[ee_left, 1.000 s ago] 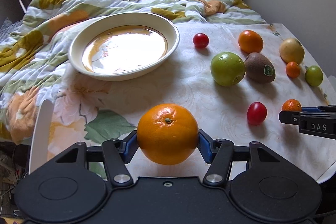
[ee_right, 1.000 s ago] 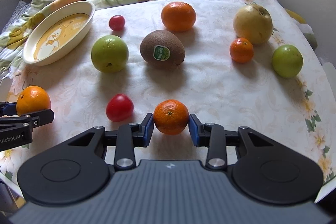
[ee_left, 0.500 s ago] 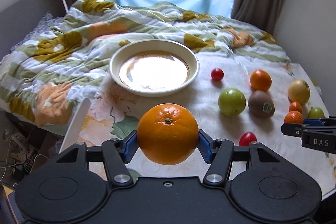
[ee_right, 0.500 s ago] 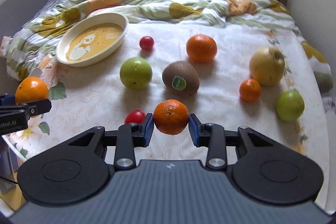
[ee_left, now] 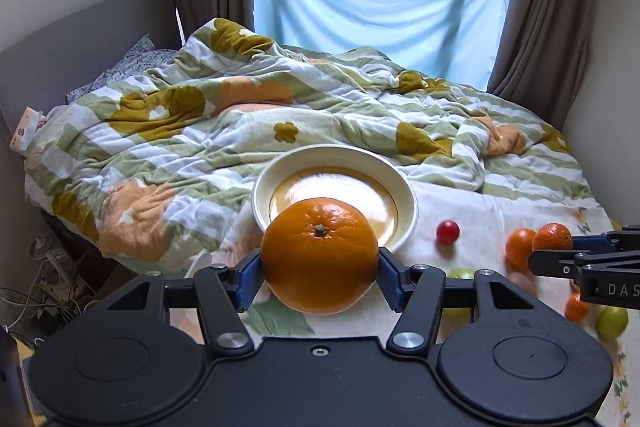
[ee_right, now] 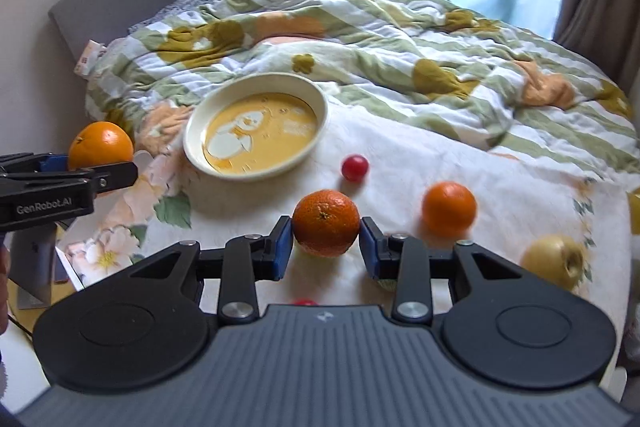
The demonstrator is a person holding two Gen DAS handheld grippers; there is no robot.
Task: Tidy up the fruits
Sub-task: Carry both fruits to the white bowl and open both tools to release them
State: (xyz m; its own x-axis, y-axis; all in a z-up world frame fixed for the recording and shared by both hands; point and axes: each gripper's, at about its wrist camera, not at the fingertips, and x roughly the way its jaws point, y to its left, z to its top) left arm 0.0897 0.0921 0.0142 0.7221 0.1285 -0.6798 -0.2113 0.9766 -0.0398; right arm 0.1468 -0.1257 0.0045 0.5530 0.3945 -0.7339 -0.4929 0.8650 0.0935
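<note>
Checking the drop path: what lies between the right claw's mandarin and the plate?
Only bare tablecloth between mandarin and plate, seen in the right wrist view; the cherry tomato sits off to the side.

Glossy ceramic plate point(ee_left: 408, 187); dimpled shiny orange point(ee_left: 320, 255); soft quilted cloth blanket point(ee_left: 192, 115); matt black plastic left gripper point(ee_left: 320, 269).

"genrobot.ai" on the left gripper point(ee_right: 72, 171); "das" on the right gripper point(ee_left: 576, 259).
</note>
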